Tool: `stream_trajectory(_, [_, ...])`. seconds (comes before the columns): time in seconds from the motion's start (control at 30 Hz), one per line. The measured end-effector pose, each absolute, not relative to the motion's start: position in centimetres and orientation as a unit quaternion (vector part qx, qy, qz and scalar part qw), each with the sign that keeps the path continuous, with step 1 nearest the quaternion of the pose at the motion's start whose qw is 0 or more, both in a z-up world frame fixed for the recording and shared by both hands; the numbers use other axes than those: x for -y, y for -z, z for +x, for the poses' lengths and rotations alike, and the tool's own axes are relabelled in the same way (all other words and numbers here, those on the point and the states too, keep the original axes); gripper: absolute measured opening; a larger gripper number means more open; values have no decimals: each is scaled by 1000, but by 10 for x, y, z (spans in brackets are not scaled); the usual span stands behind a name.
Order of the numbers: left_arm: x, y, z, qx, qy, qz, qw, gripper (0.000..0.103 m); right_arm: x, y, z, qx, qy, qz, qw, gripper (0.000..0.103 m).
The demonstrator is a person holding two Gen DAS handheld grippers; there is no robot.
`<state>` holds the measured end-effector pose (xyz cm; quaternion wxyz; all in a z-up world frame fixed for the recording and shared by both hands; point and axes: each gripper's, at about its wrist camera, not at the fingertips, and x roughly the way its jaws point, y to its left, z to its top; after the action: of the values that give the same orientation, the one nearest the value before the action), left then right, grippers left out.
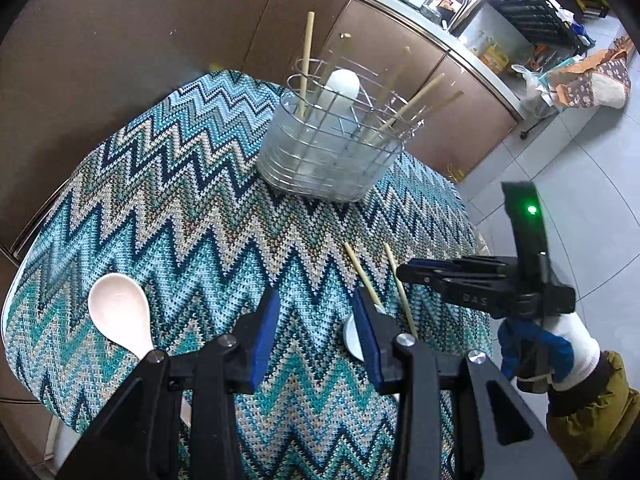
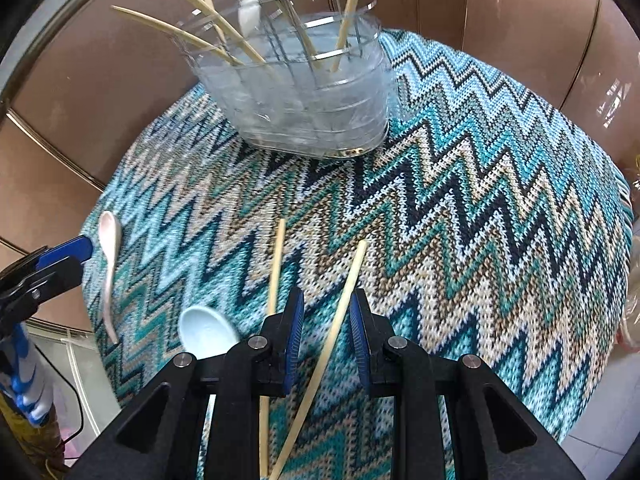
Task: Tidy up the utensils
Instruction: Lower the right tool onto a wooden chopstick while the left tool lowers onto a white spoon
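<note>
While your right gripper (image 2: 325, 336) tilts steeply downward at lower centre, jaws apart astride one pale bamboo chopstick (image 2: 347, 292), your left gripper (image 1: 316, 328) stands empty, apart.

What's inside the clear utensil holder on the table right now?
The utensil holder holds several bamboo chopsticks and one white spoon, handle down. Its frosted lower wall blurs the bottom, so anything lying there is hidden.

Open zigzag cloth (image 1: 192, 216) mid-table — free passage. Blocked behind by wire utensil caddy (image 1: 328, 152) (chopsticks (image 2: 188, 28) splaying outward), flanked by pink spoon (image 1: 120, 316) and blue spoon (image 2: 206, 330).
</note>
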<state>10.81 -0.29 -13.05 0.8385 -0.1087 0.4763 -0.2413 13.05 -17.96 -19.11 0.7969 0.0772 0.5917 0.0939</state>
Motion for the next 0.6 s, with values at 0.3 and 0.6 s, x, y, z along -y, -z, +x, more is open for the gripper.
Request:
stream_trajectory(0.3, [-68,133,105,-477,176,-126,852,36,176,220,150,-614,-95,60,781,24])
stream_trajectory(0.6, [-112,164,102,-503,128,-162,839,36,175,223,156,-614,-102,66,780,22])
